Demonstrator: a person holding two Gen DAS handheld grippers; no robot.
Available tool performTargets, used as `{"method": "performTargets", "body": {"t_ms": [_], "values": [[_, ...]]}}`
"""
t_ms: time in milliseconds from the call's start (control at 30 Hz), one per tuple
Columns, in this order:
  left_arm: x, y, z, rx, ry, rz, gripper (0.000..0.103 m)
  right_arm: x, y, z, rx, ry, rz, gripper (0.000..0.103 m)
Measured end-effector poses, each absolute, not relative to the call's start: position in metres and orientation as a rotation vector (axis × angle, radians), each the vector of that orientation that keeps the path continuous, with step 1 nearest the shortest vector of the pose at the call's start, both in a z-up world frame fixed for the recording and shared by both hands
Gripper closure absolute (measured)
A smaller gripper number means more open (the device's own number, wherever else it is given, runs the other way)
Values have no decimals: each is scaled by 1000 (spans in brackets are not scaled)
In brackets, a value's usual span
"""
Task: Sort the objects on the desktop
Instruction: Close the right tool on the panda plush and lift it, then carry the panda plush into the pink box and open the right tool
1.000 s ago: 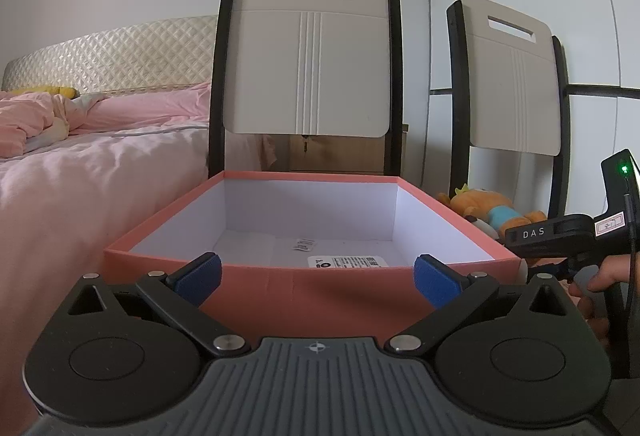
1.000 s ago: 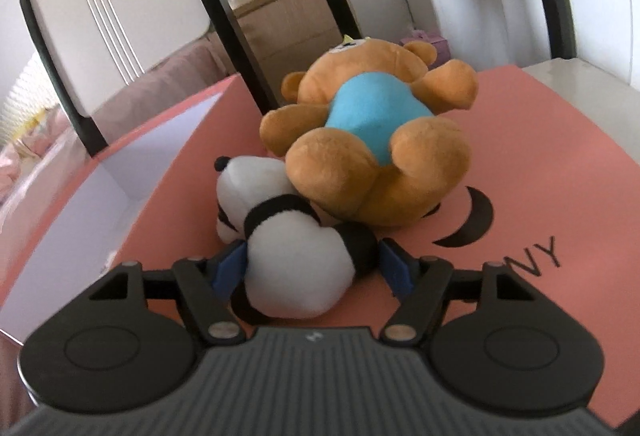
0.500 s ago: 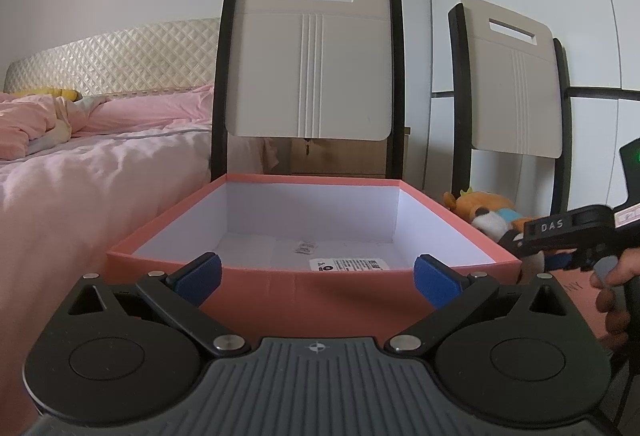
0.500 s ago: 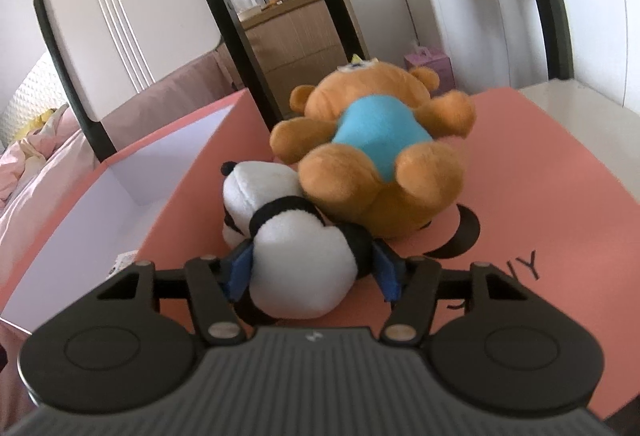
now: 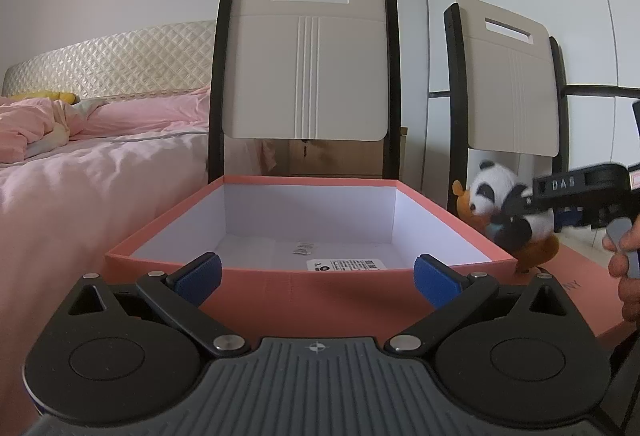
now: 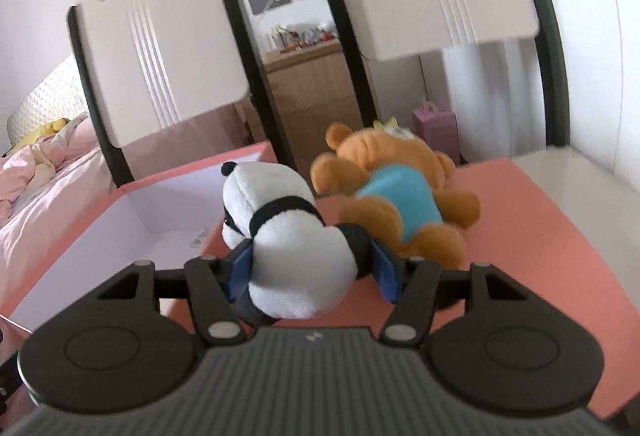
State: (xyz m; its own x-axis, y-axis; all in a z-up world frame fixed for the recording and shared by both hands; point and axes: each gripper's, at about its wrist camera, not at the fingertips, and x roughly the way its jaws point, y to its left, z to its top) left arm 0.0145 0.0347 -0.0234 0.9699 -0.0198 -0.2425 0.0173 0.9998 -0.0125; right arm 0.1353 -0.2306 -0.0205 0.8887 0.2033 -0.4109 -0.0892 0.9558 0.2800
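Open pink box (image 5: 304,284) dead ahead of the left gripper (image 5: 316,276), near wall just beyond the blue pads, white floor bare but for a printed label; from the right gripper (image 6: 312,268) the same box (image 6: 132,212) off to the left and a little forward, interior visible past the near corner. Flat pink lid (image 6: 540,236) spread under and to the right of the right gripper, printed letters partly hidden. Two chair backs (image 5: 306,56) standing behind the box, well beyond either tool. Orange bear (image 6: 400,196) in a blue shirt lying on the lid just ahead-right of the right gripper, touching or nearly touching the panda (contact point hidden by the panda's body). Plush panda (image 6: 288,236) clamped across its waist between the right gripper's blue pads, fabric bulging around them, head pointing forward-left, long axis roughly along the fingers; in the left wrist view the panda (image 5: 496,204) up off the lid, to the right of the box rim and above it. Left gripper spread wide, holding nothing. Deciding relation, as a judgement: box mouth to the left of the held panda and lower, so a leftward carry over the near right wall, then release; right hand (image 5: 628,260) plainly the nearer one, toy already in its grip.
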Motion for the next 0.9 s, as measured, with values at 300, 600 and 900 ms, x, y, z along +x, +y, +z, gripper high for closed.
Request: {"method": "performTargets", "body": {"t_ms": [300,600,900], "values": [[15,37,-22,-22,247,-14,0,137,-209,-2,209,363,207,41],[17,43,-21,-49,254,-1,0,150,-184,-5,158,362,255,41],[21,48,-21,-69,268,9,0,172,-157,-7,53,387,326,40]]}}
